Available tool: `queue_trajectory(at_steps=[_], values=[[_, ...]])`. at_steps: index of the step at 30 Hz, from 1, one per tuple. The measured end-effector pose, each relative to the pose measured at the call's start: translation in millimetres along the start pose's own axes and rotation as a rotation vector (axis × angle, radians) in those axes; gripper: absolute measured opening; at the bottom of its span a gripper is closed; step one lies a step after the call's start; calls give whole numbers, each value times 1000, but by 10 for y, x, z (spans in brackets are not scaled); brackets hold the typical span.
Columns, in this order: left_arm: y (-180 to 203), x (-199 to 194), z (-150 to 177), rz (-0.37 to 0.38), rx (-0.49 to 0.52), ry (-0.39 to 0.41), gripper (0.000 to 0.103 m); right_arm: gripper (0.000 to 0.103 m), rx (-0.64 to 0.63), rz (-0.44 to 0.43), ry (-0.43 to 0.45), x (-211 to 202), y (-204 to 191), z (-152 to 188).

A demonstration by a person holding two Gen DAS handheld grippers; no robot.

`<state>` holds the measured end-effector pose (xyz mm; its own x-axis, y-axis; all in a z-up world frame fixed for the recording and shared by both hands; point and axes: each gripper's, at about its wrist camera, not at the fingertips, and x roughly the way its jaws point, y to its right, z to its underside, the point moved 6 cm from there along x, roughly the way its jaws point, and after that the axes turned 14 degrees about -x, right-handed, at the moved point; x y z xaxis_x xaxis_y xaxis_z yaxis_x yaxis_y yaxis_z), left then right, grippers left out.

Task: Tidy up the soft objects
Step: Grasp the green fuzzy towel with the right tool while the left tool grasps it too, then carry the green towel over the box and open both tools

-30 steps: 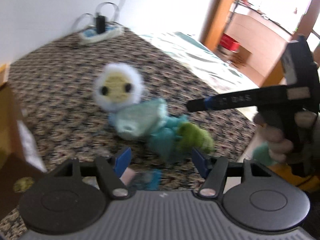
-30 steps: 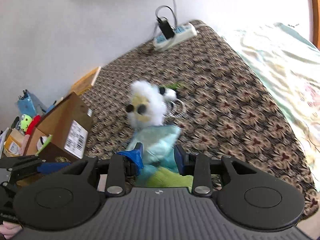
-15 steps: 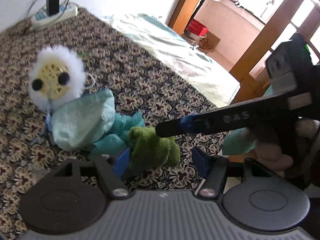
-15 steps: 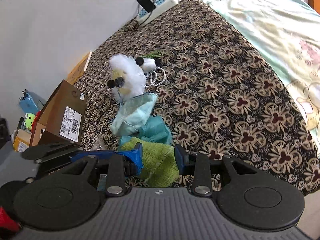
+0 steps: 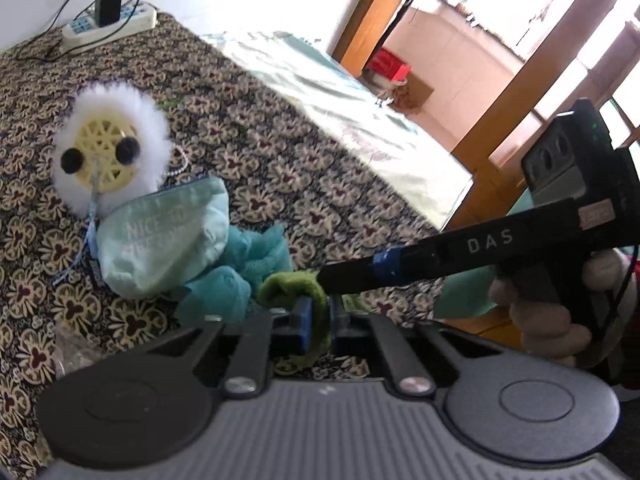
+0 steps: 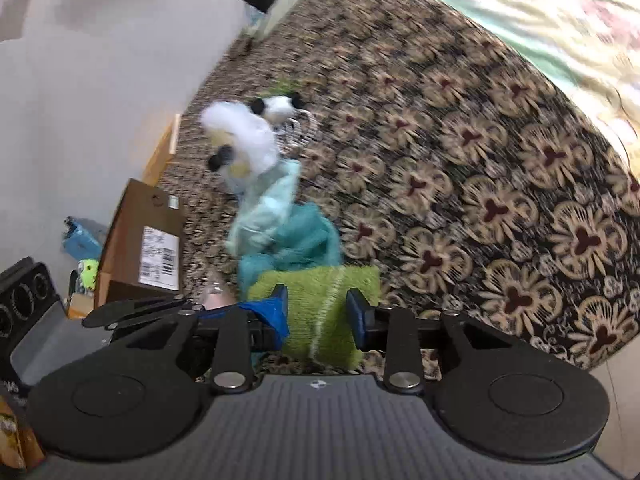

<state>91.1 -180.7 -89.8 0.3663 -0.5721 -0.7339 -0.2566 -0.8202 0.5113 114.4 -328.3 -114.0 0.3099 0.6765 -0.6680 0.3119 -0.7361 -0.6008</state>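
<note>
Two handheld claws work at the near edge of a bed covered in a dark floral bedspread [image 5: 280, 148]. The left claw [image 5: 318, 316] has its jaws drawn nearly together, pinching a fold of a green knitted cloth [image 5: 294, 284]. The right claw [image 6: 318, 312] stands open, its blue-tipped fingers on either side of the same green cloth [image 6: 320, 304] but not pressing it, as far as the right wrist view shows. In the left wrist view the right claw's long black finger reaches in from the right, its tip against the green cloth.

Just beyond the green cloth, a small heap of soft things lies untidied. A teal mesh bath pouf [image 5: 244, 264] touches the cloth. A pale mint zip pouch [image 5: 160, 240] with faint lettering rests against the pouf. A white fluffy toy with a yellow lattice face and two black pompom eyes [image 5: 108, 148] sits at the far left of the heap. Behind it, the blurred right wrist view shows a smaller white plush with black ears [image 6: 278, 106].

A brown cardboard box [image 6: 148, 236] with a shipping label stands at the left of the bed. A white power strip [image 5: 108, 26] lies at the far end by the wall.

The sorting looks barely begun: only the green cloth is in hand, and every other soft item seems to be waiting on the bed.
</note>
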Motion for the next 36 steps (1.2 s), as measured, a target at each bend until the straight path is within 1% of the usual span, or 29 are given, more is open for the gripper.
queue_trajectory(at_steps=[3, 6, 11, 18, 22, 27, 33, 36], values=[[9, -131, 4, 5, 3, 36, 1, 9, -40, -19, 19, -25, -125, -62], [-12, -300, -21, 11, -8, 75, 1, 8, -48, -42, 34, -19, -225, -121], [-70, -717, -99, 5, -19, 174, 1, 8, -77, -101, 66, -9, -509, -276], [-319, -1387, -163, -62, -27, 340, 1, 8, -206, -188, 101, 168, -1163, -561], [-625, -1837, -139, -114, -60, 423, 1, 8, -306, -237, 95, 426, -1655, -722], [-1103, -2348, -89, -206, -110, 504, 1, 8, -447, -274, 82, 863, -2323, -845], [-1691, -2886, -80, -311, -149, 578, 1, 8, -597, -306, 97, 1417, -3122, -936], [-2005, -3089, -122, -352, -165, 599, 1, 8, -641, -305, 115, 1645, -3430, -978]])
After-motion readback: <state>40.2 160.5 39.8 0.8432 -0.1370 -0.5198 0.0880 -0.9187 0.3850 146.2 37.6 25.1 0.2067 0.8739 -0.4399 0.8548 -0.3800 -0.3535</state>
